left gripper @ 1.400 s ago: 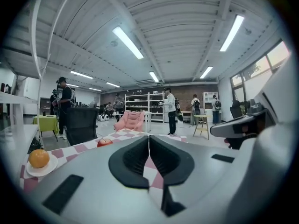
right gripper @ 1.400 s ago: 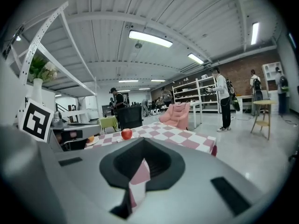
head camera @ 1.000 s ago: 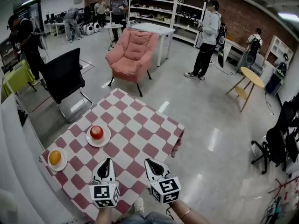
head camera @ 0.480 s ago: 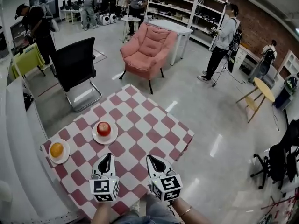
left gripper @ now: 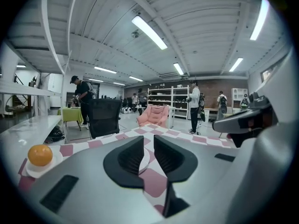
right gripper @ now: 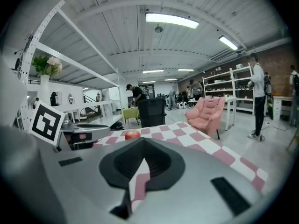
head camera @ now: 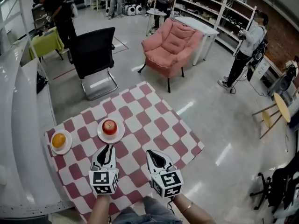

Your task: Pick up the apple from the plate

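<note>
Approach stage: the apple (head camera: 110, 126) is seen at rest on its white plate (head camera: 101, 135) on the checkered desk (head camera: 154, 120), just ahead of the left tongs (head camera: 108, 148). The jaws of the left tongs have just been opening and are parted narrowly, with nothing between them; the right tongs (head camera: 152, 154) are clenched and empty. For the grasp, a wider opening and a short advance around the fruit are judged necessary. An orange (head camera: 58, 140) is set on a second plate (head camera: 67, 146) to the left. Beyond the desk, a black chair (head camera: 96, 50), a pink armchair (head camera: 174, 43), shelving (head camera: 205, 3) and several standing people are shown on a glossy floor (head camera: 219, 125).
</note>
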A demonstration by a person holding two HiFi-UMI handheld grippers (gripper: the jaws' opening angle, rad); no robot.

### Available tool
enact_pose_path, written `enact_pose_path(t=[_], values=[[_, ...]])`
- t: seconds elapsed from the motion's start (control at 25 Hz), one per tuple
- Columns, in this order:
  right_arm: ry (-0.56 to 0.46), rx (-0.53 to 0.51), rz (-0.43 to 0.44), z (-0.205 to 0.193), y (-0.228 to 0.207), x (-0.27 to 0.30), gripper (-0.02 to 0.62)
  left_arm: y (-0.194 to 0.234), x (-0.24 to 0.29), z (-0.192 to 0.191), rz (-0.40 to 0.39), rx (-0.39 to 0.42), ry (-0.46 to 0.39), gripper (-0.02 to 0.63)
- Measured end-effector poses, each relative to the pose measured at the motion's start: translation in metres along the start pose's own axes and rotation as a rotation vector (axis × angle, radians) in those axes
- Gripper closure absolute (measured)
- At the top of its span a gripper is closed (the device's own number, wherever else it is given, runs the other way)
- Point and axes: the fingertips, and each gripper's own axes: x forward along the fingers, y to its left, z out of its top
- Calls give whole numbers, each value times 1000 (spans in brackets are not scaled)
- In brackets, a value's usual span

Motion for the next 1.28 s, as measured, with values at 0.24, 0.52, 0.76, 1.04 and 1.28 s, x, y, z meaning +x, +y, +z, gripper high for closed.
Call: enact_pose_path(t=[0.24,0.52,0.76,1.04,1.28], values=[[21,-29,94,6,-14,29,586,7,25,-1,88,-7,19,472],[35,-47,175,11,-21,59,586,21,44,-13,155,-25,54,405],[69,-56,216,3,-21,80,586,34,58,-27,188,-35,81,357],[113,-69,241,-9,-21,101,586,41,81,-38,182,-35,105,310],[135,-73,248,-17,-22,119,586,55,99,-54,214,-54,121,276]])
